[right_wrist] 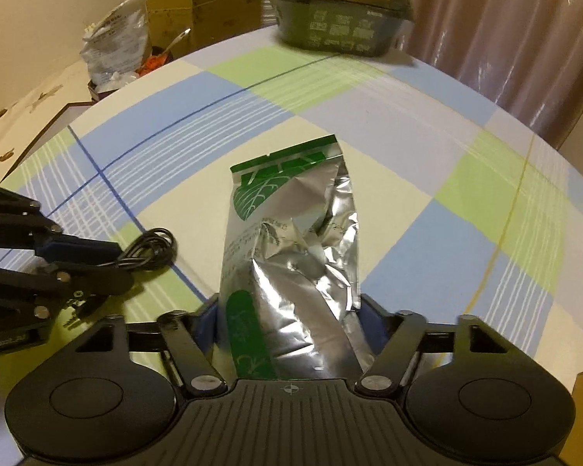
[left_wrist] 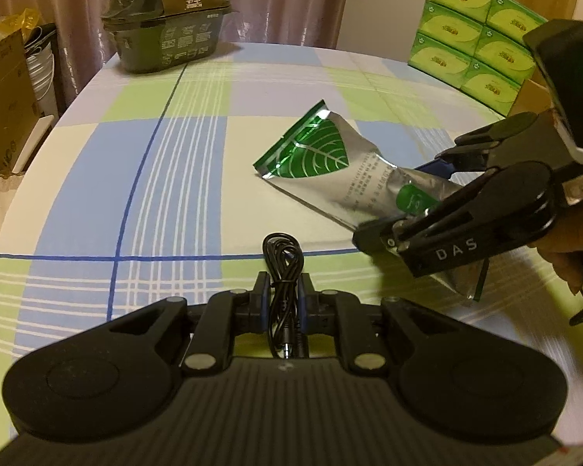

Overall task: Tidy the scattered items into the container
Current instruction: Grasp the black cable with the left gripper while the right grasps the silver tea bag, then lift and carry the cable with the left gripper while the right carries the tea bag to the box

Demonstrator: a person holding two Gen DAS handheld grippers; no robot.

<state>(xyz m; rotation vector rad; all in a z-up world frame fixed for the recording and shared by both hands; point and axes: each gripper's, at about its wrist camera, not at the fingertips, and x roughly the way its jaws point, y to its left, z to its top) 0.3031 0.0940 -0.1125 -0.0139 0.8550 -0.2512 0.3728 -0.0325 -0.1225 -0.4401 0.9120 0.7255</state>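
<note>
A silver foil pouch with a green leaf print point(right_wrist: 287, 240) lies lengthwise between the fingers of my right gripper point(right_wrist: 289, 310). Both blue pads touch its creased sides, so the gripper is shut on it. In the left wrist view the same pouch point(left_wrist: 322, 159) sticks out of the right gripper point(left_wrist: 408, 200), its far end resting on the cloth. My left gripper point(left_wrist: 283, 283) is shut on a coiled black cable point(left_wrist: 281, 256), whose plug hangs back toward the camera. A dark green plastic tub point(left_wrist: 167, 42) stands at the table's far edge with a brown-sleeved package on top.
A checked blue, green and cream tablecloth point(left_wrist: 155, 155) covers the round table. Stacked green tissue boxes point(left_wrist: 470, 50) stand at the far right edge. Cardboard boxes point(left_wrist: 4, 97) and bags sit off the table to the left, and curtains hang behind the tub.
</note>
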